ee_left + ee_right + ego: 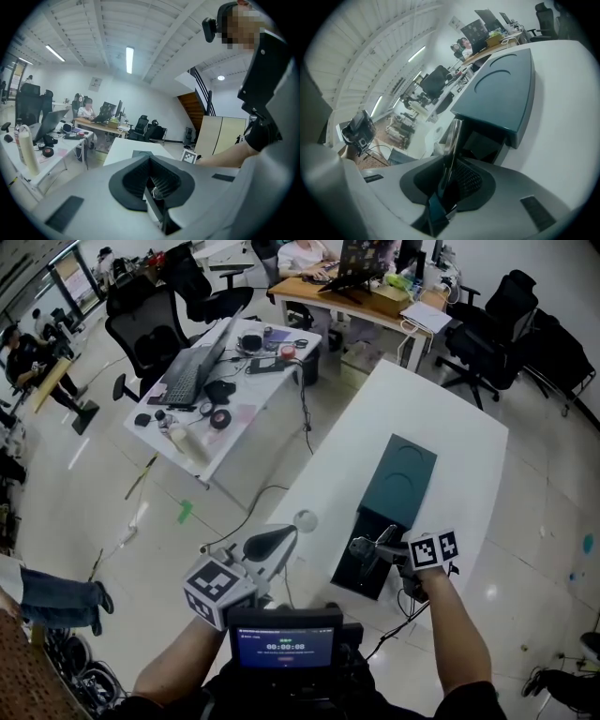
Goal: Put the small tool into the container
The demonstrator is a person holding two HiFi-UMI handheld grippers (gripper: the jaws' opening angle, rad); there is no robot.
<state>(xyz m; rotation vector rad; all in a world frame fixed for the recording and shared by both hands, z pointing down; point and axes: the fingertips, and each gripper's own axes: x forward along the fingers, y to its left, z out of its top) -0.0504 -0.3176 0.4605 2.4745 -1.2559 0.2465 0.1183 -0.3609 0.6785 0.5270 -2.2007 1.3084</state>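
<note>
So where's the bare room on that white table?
The white table is bare beyond the far end of the dark teal box, and in the wide strip along the box's right side. The left strip is narrower and has a small clear round object. The near end is crowded: the right gripper holds a slim metal tool at the box's open mouth, with the left gripper beside it.

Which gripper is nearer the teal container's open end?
Right. The right gripper, shut on the small tool, is at the open near end of the container. The left gripper is off to that end's left, apart from it.
</note>
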